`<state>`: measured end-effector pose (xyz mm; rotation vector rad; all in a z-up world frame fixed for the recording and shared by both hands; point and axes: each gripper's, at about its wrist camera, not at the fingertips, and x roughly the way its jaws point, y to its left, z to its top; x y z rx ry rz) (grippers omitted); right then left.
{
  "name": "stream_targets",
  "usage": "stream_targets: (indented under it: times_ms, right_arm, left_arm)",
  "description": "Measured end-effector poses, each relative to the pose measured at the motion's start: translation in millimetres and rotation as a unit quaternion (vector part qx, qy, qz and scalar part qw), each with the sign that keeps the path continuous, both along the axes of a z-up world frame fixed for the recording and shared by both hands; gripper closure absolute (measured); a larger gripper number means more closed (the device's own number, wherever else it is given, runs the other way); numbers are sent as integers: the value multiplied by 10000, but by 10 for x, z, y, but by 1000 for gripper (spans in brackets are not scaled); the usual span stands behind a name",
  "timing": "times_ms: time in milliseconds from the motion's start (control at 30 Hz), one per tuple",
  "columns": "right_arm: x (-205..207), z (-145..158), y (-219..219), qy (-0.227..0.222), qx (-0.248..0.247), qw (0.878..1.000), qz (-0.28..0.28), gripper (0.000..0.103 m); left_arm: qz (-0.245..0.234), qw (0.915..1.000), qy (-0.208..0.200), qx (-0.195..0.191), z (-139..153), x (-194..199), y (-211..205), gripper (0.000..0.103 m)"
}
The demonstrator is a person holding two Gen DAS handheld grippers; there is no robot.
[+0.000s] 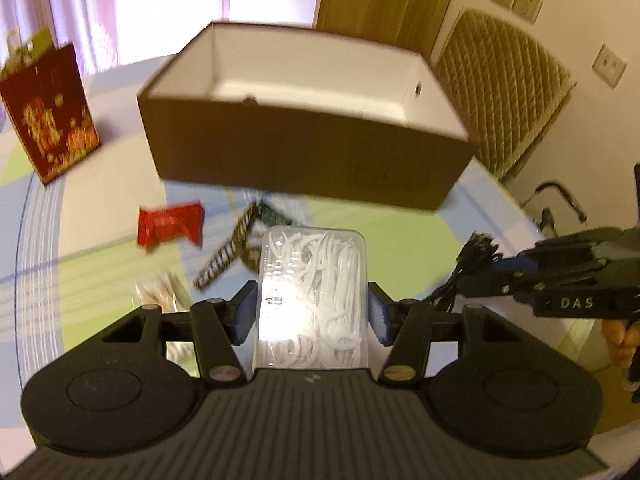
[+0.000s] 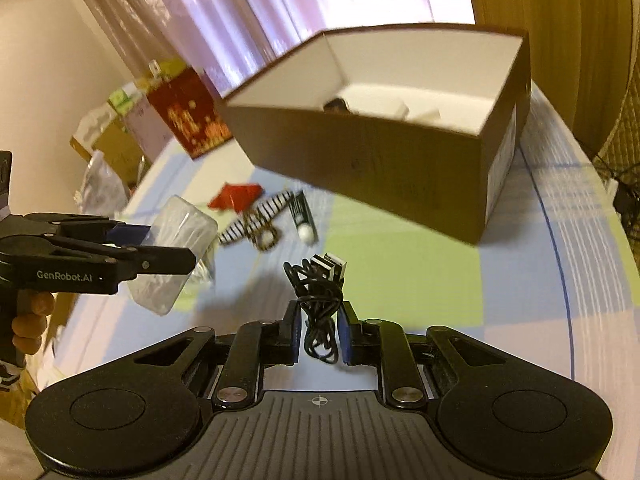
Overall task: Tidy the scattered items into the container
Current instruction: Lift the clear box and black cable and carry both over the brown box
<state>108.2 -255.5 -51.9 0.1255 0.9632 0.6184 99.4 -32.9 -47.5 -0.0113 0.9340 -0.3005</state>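
A brown cardboard box with a white inside stands open on the table, also in the right wrist view as the box, with a few small items inside. My left gripper is shut on a clear plastic case of white floss picks, held above the table short of the box; that floss pick case shows at the left of the right wrist view. My right gripper is shut on a coiled black USB cable, lifted near the box. A red packet, a striped hair clip and a small dark packet lie on the table.
A red and gold gift bag stands at the table's far left. A quilted chair back is behind the box on the right. Cartons and bags sit beyond the table edge. A hand holds the left gripper.
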Motion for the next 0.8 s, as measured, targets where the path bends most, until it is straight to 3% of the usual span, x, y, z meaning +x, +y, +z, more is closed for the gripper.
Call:
stream_targets:
  times_ms: [433,800]
  right_arm:
    - [215,368,-50,-580,223,9981,28,82]
    - [778,786,-99,-1278,236,9915,40,82]
  left_arm:
    - [43,9991,-419,-37,319,255,7,51]
    - [-177,9952,-962,-26,668,855,-136,51]
